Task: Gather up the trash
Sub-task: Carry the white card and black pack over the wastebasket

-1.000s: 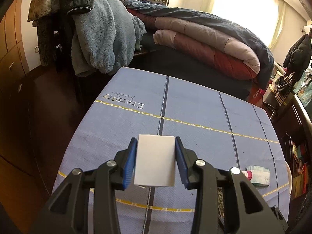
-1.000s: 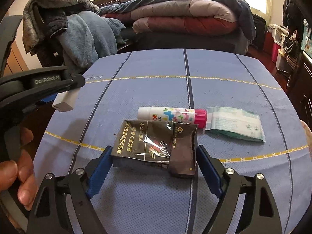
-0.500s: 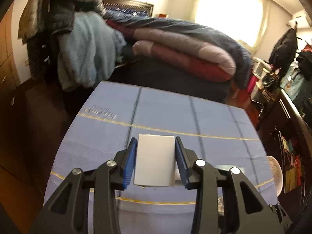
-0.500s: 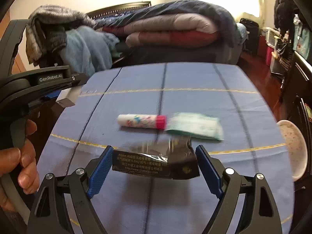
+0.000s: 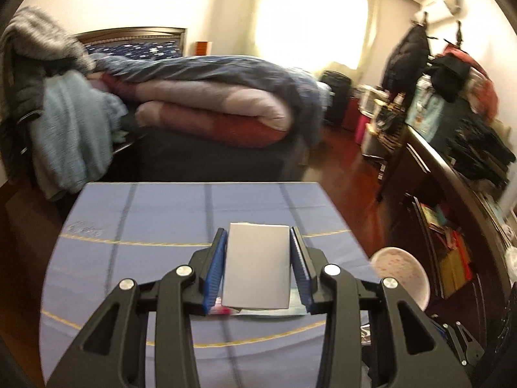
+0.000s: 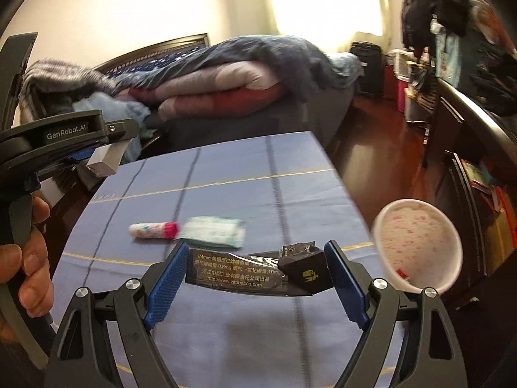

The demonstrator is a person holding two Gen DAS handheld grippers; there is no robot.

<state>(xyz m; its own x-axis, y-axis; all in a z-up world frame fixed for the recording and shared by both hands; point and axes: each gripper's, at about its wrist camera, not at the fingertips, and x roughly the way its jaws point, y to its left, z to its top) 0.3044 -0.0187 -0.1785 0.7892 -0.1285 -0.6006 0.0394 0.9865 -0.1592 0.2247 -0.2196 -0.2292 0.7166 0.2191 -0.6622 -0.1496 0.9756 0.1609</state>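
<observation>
Both grippers are swinging right and lifting off the table [image 6: 226, 339] versus a second ago: the bin [image 6: 416, 245], unseen in the earliest frames, is now sitting at 3 o'clock in the right view and at 4 o'clock in the left view

Left gripper [image 5: 258, 271] is pinching a small white box [image 5: 257, 274] between narrowly set jaws, pads pressing on both sides; grip is looking unchanged. From the right view the box [image 6: 103, 161] is showing at 9 o'clock, hanging in the air past the table's left edge, with a hand [image 6: 29, 252] on the handle

Right gripper [image 6: 255, 274] is clamping a black cigarette pack [image 6: 258, 274] across its length, jaws set wide, crumpled flap end against the right pad. Pack is clear of the cloth now

Two items are staying behind on the table: a tube [image 6: 153, 230] with a pink cap and a green tissue pack [image 6: 215, 231], lying end to end at 11 o'clock from the held pack, possibly touching

Meaning: pick phase is likely done for these two pieces, transport to the bin is underway. Bin is sitting beside the table's right edge, mouth tilted toward the camera, something red inside. Next step is probably a drop there, then a return trip for the other two
</observation>
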